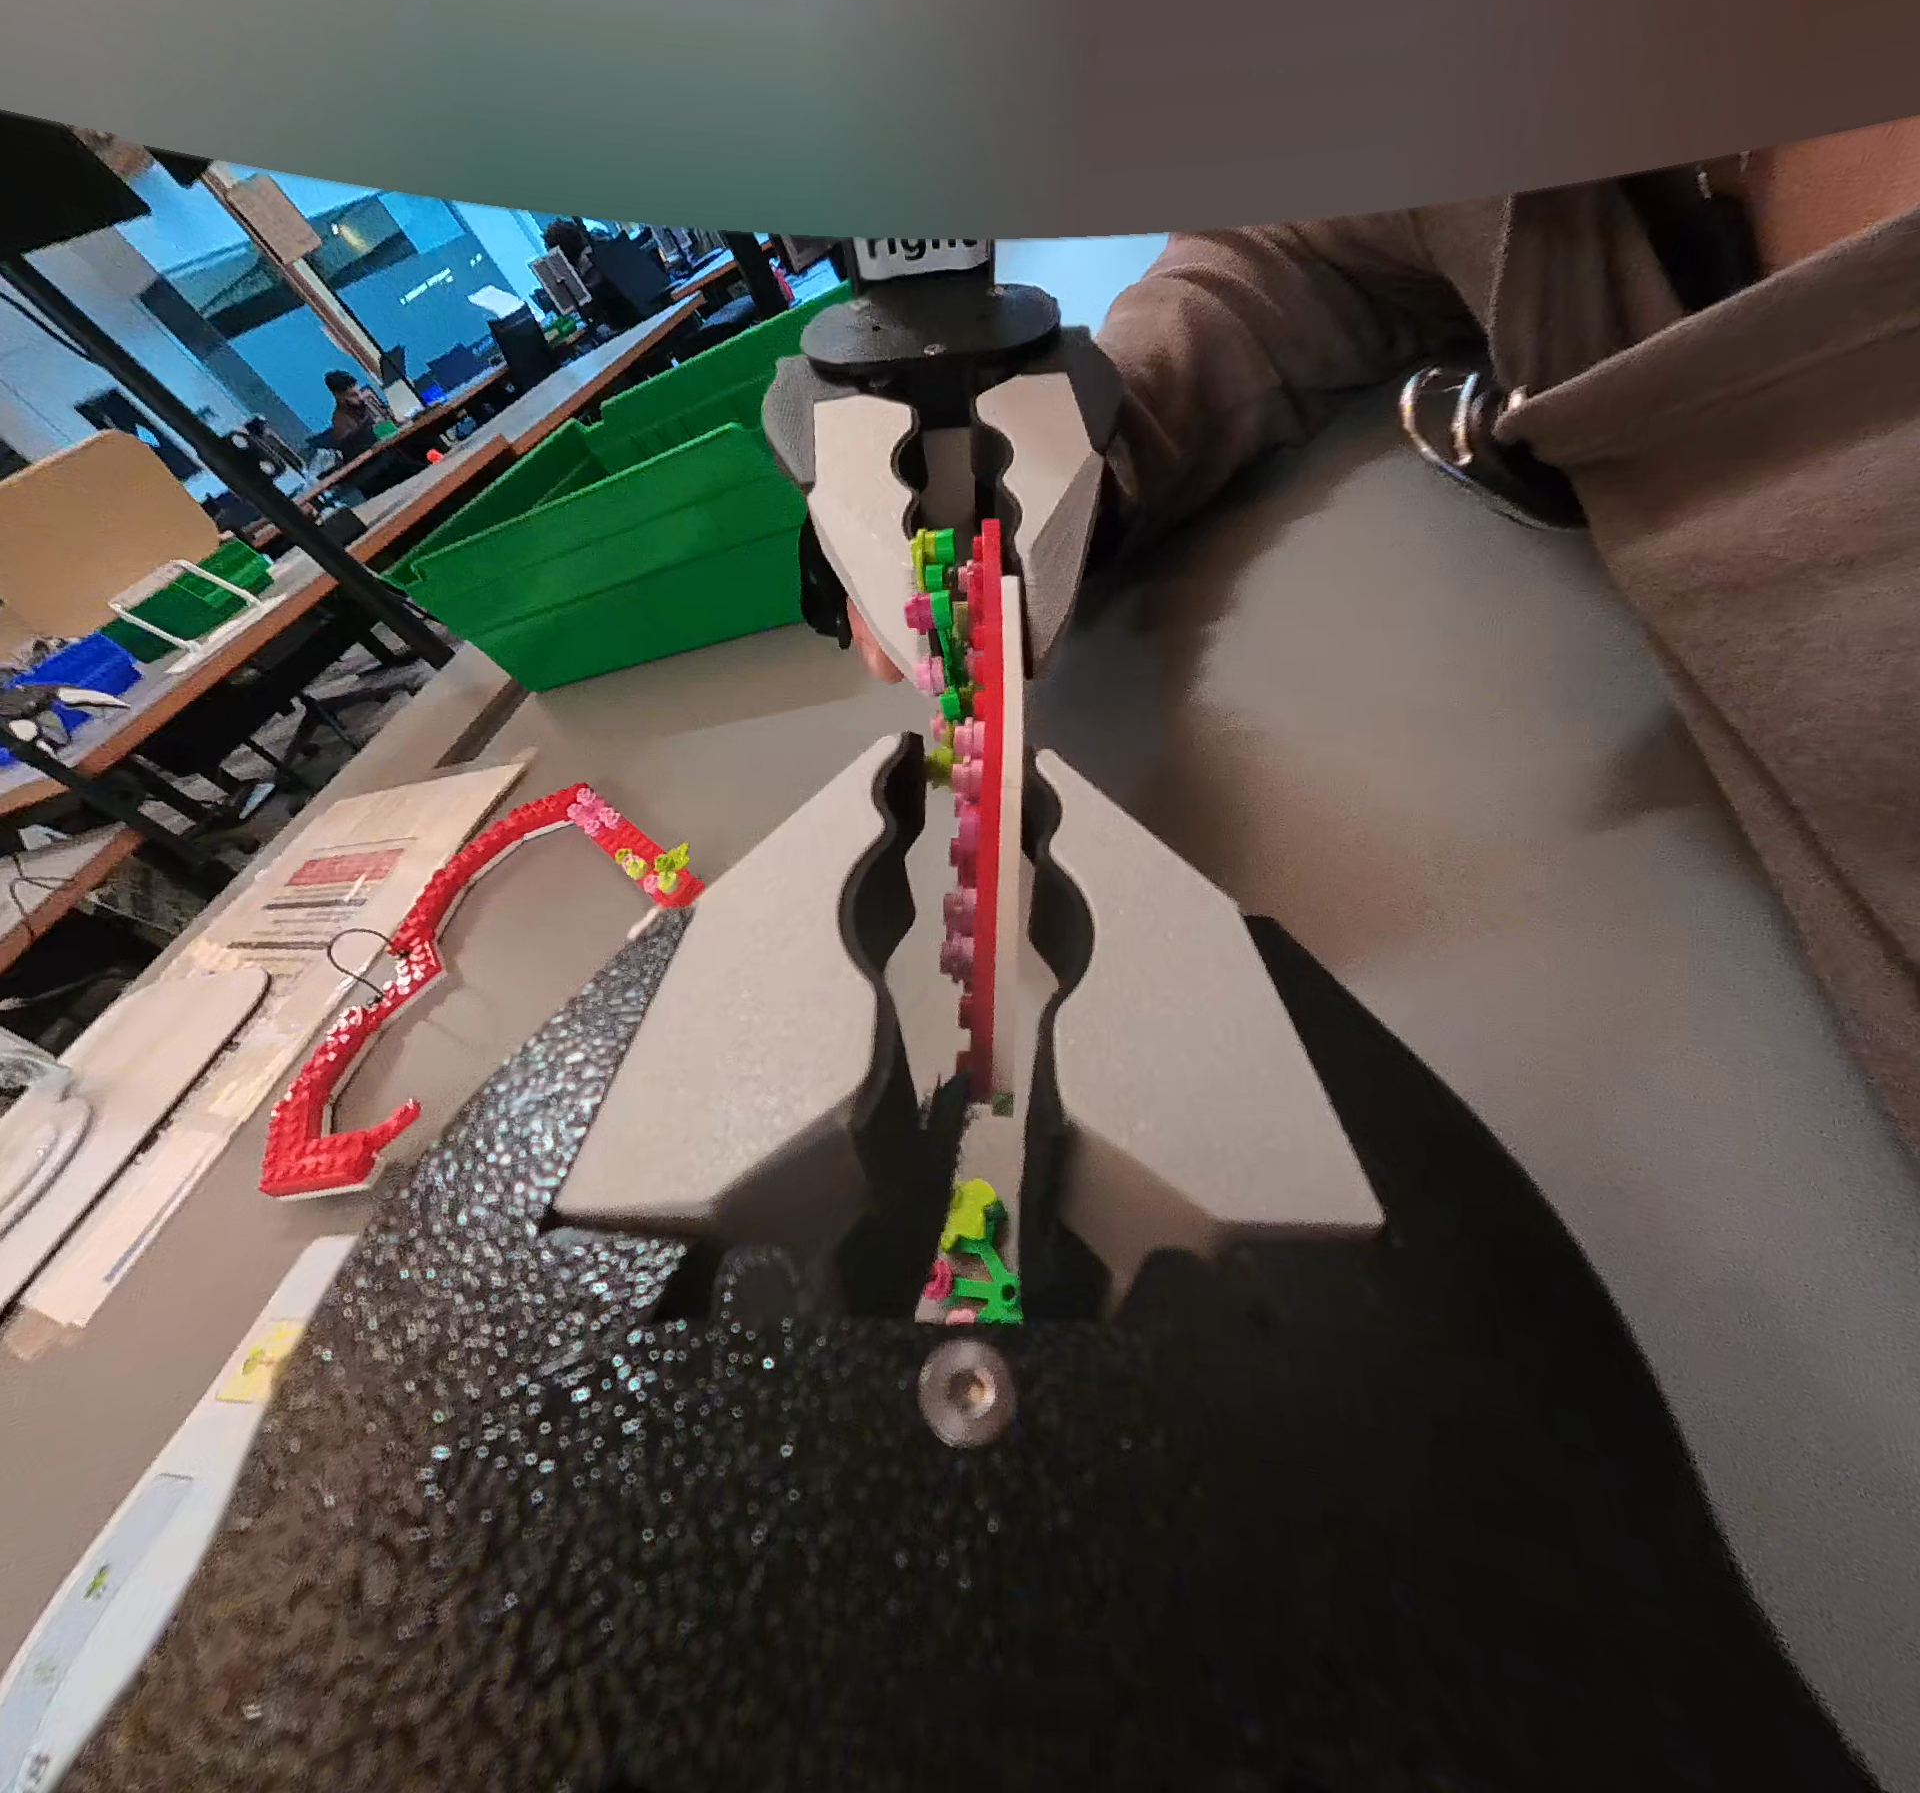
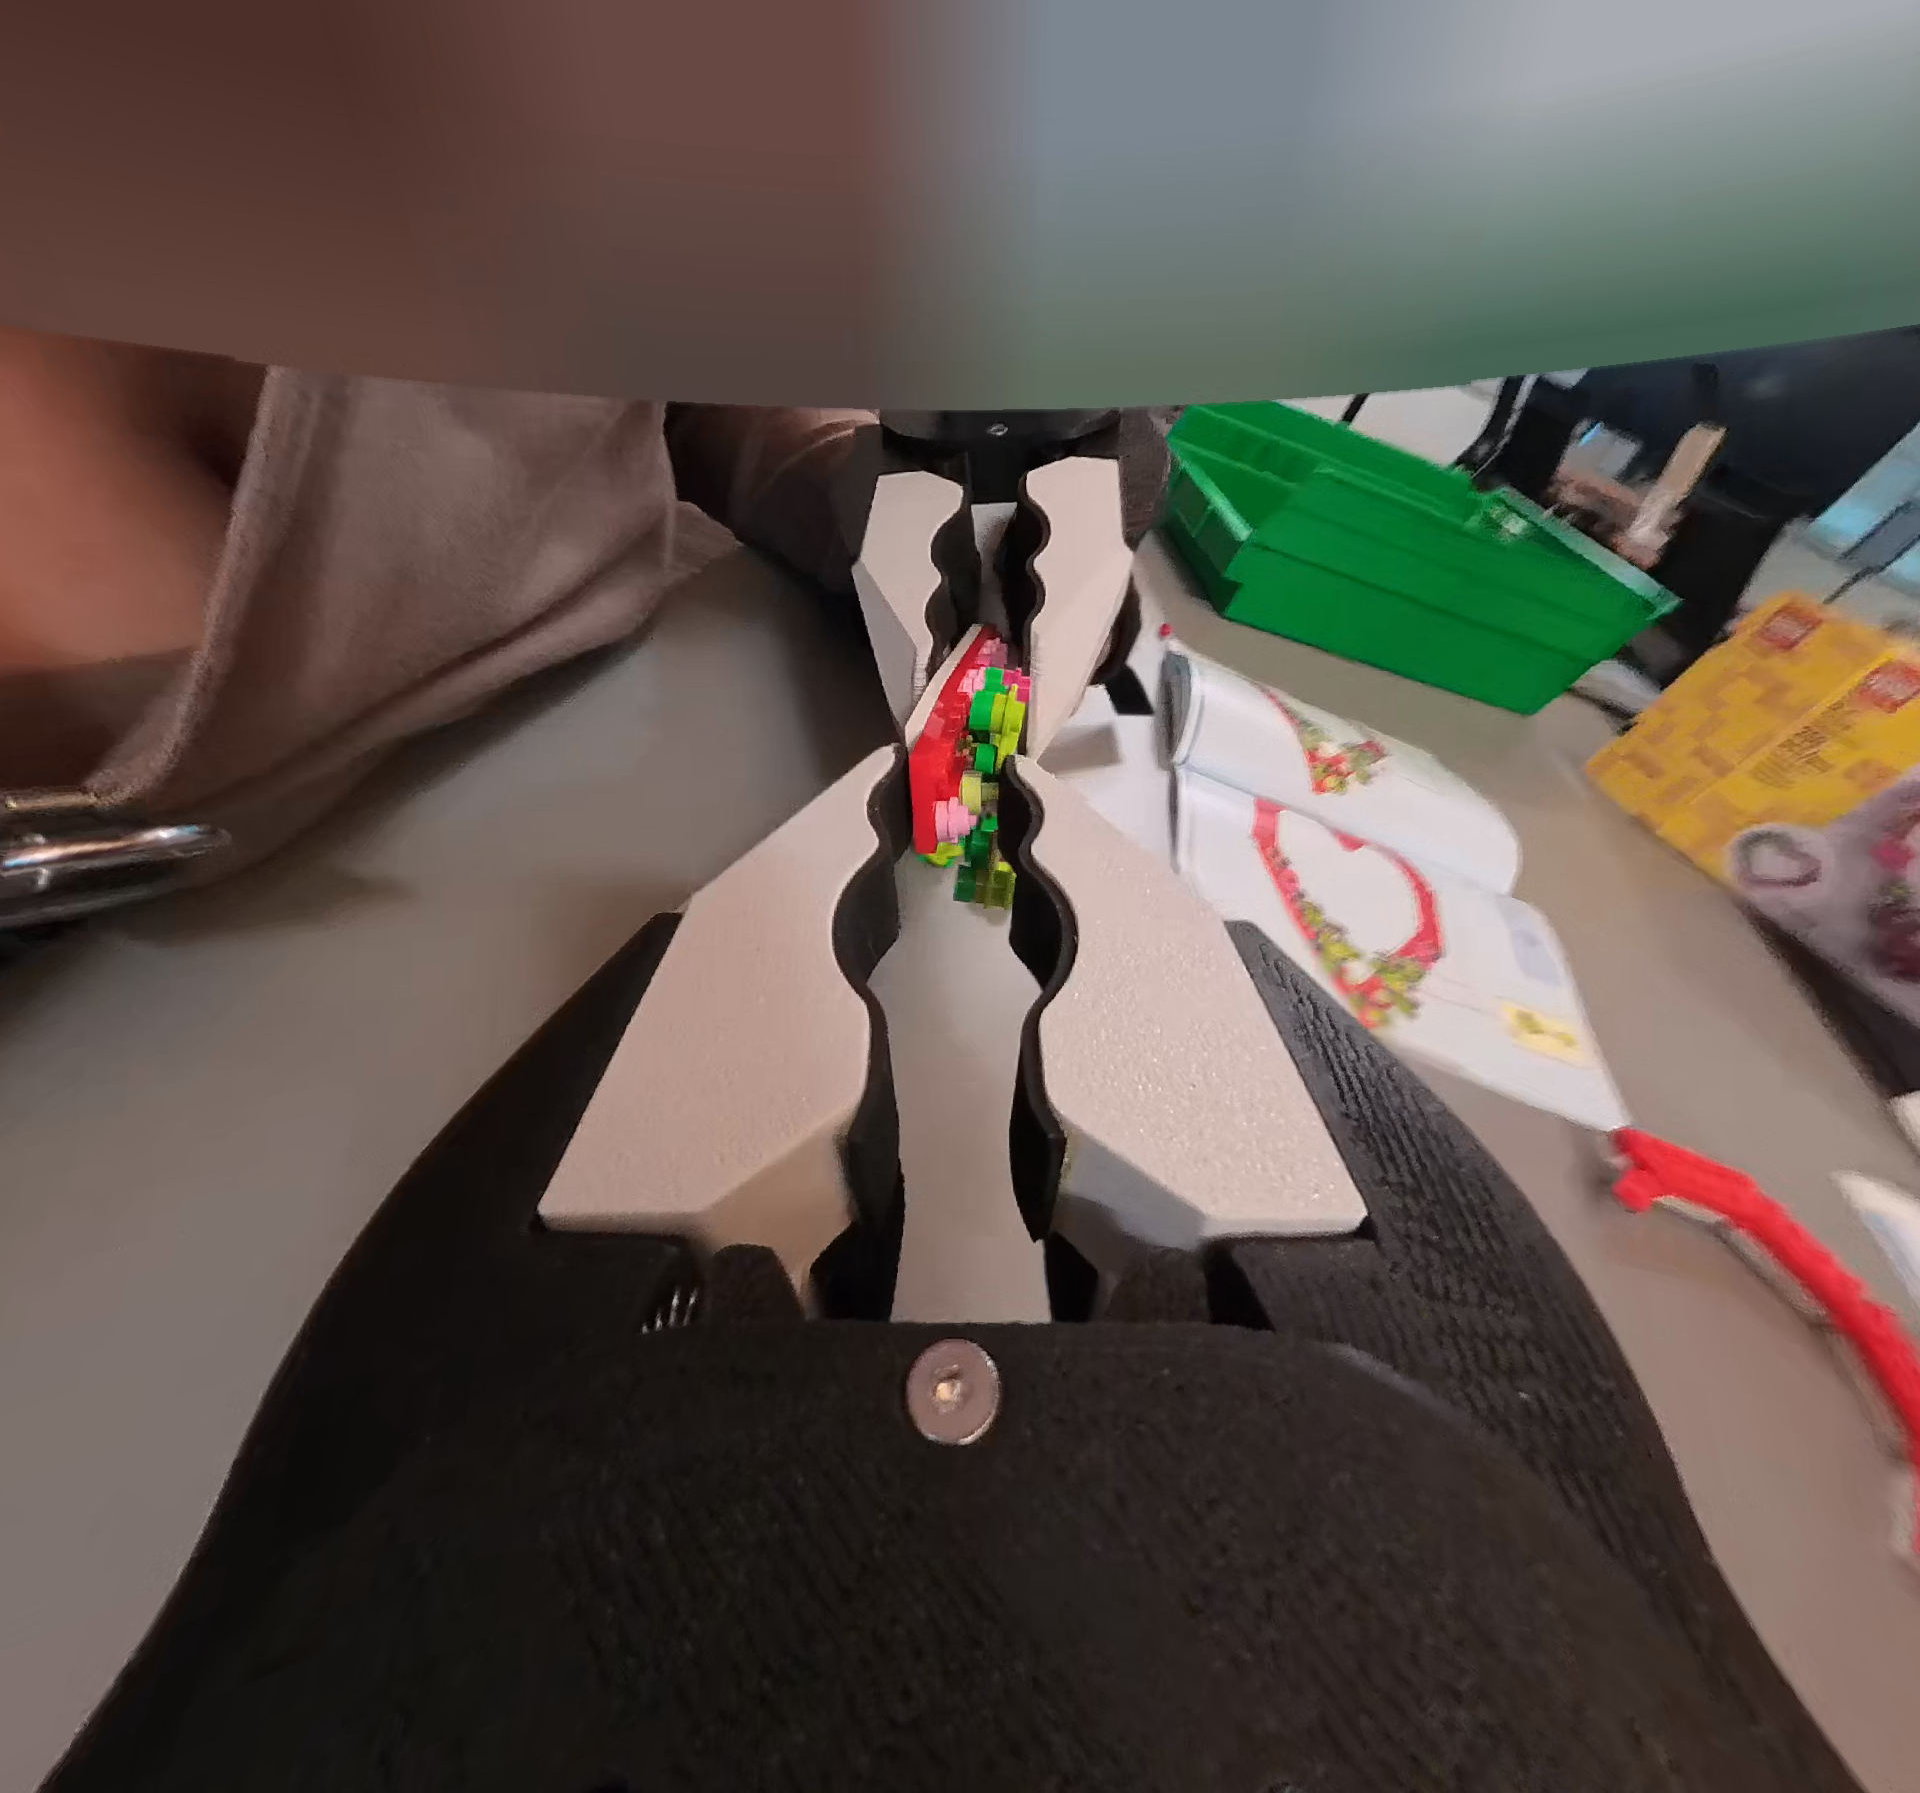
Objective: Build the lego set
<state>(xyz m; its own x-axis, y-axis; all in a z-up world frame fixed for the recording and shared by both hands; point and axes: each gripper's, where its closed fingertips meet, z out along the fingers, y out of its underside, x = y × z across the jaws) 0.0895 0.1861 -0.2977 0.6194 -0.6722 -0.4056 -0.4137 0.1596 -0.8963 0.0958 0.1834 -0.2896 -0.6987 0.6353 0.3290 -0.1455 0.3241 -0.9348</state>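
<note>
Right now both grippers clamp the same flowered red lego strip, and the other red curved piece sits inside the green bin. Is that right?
Not quite. Both grippers, left and right, do clamp the flowered red strip, but the left wrist view shows the other red curved piece lying on the table, outside the green bin.

Green bins [image 1: 623, 559], grey table [image 1: 1351, 704], brown sleeve [image 2: 436, 538]

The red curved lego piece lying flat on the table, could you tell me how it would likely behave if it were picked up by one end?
The red curved lego piece is long, thin and open-ended, so it would probably sag or snap apart at a joint. It looks light. The small flowers on top could pop off if squeezed.
</note>
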